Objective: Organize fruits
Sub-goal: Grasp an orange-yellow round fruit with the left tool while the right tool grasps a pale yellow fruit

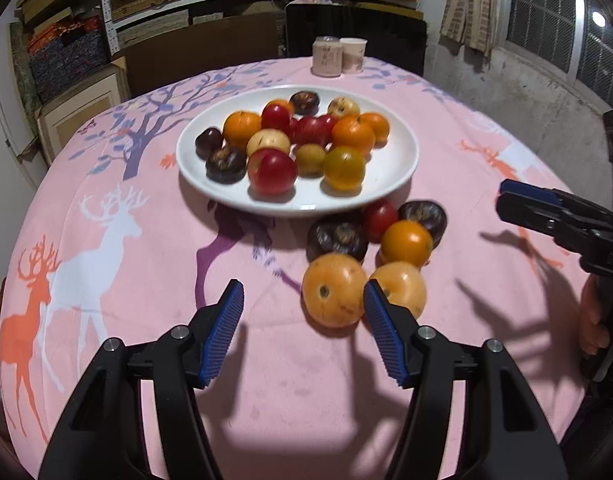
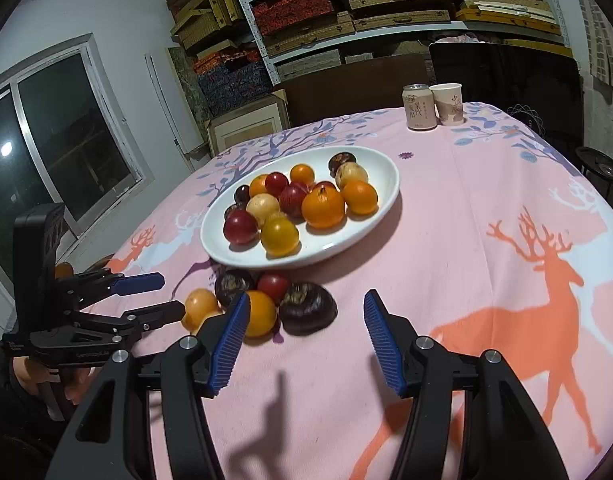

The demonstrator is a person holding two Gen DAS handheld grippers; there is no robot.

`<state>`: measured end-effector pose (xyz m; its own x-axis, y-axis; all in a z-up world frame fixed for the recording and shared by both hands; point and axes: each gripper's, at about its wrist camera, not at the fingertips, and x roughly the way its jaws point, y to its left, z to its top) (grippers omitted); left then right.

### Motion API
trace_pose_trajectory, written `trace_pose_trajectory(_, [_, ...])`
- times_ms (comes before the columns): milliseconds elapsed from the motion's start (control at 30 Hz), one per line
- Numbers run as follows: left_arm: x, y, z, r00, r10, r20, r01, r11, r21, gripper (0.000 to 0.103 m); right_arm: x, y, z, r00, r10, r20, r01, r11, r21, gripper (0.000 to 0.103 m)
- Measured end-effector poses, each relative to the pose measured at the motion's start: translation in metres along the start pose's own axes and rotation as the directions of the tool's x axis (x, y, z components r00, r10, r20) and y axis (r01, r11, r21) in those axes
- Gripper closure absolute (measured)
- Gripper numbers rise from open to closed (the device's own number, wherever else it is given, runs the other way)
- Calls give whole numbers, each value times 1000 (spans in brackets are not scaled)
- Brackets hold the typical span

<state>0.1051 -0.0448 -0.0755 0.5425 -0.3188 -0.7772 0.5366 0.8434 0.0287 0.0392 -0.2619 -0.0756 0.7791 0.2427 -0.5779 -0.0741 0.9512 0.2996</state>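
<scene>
1. Round table (image 1: 146, 360) under a pink cloth (image 2: 446, 240) with deer and tree prints.
2. White plate (image 1: 394, 168) near the middle — heaped with fruit.
3. Six loose fruits (image 1: 406, 242) just beside the plate.
4. Can (image 2: 419, 107) and paper cup (image 2: 448, 104) touching — at the far edge.

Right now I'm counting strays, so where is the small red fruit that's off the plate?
The small red fruit lies on the tablecloth just past the white plate's near rim, wedged between two dark purple fruits, behind an orange one.

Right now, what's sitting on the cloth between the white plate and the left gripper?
A loose cluster of fruit, off the white plate: dark, red and orange pieces. The left gripper sits just short of it, clearest in the left wrist view.
</scene>
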Motion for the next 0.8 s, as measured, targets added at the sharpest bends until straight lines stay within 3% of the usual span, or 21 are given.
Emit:
trace_pose_trajectory(133, [-1,3,-5,999,-40,-3,40,999,-33,53,-5,-6,-2,999,29,19,-29,999,26,43])
trace_pose_trajectory(267, [-21,23,-8,995,-91,39,94,992,-86,53,-8,-14,-4,999,39,27,-41,997,71,43])
trace_pose_trajectory(433, [-39,28,-17,991,-120,63,122,992,-32,54,-9,-11,-5,998,56,30,-58,997,55,43])
trace_pose_trajectory(567, [-25,12,-14,993,-115,38,115,993,16,54,-9,-11,-5,998,61,32,-63,996,59,43])
trace_pose_trajectory(800, [22,7,7,986,-166,-22,165,986,-34,53,-11,-13,-6,997,68,36,-70,995,70,43])
